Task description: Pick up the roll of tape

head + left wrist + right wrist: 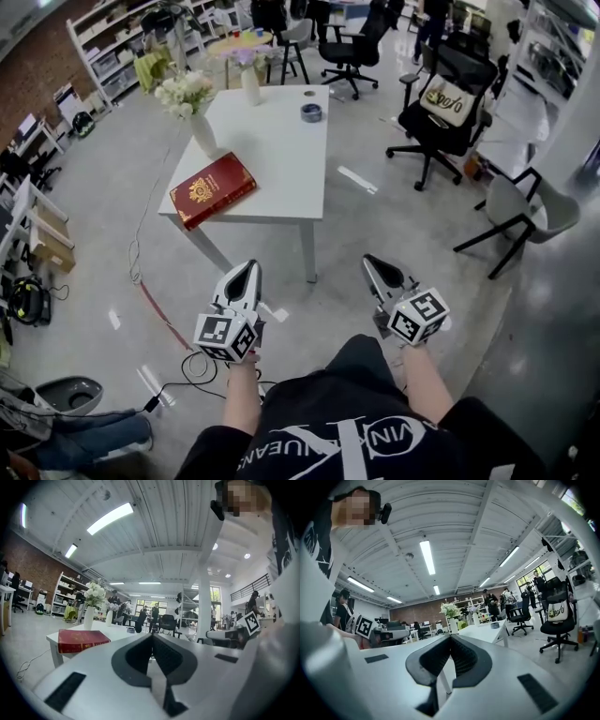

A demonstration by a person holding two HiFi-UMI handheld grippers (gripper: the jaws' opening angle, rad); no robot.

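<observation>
Head view, looking steeply down.

- White table [272, 159] stands at 12 o'clock from the person, well apart from both tools, with open floor between.
- Roll of tape [311, 112]: dark, lying flat on the table top at about 1 o'clock from the table's middle, near the far right corner. Nothing touches it. A small dark disc [309, 93] lies just beyond it, toward the far edge.
- Red book [213, 189]: flat at 7 o'clock on the table, at the near left corner and turned askew to the edges.
- Vase [202, 134] with white flowers: upright at 10 o'clock, by the left edge and just beyond the book.
- Left tool [247, 267]: held low at 7 o'clock in the view, pointing level toward the table. The left gripper view shows its jaws drawn together at the tip with nothing between them.
- Right tool [371, 261]: held low at 5 o'clock, beside the left one and apart from it, also level. The right gripper view shows its jaws pressed together and empty. The tape appears small and far off past the tip, at about 2 o'clock.
- Black office chair [445, 108] stands at 3 o'clock from the table, apart from it.
- Grey chair [525, 211] stands farther right, at 4 o'clock.
</observation>
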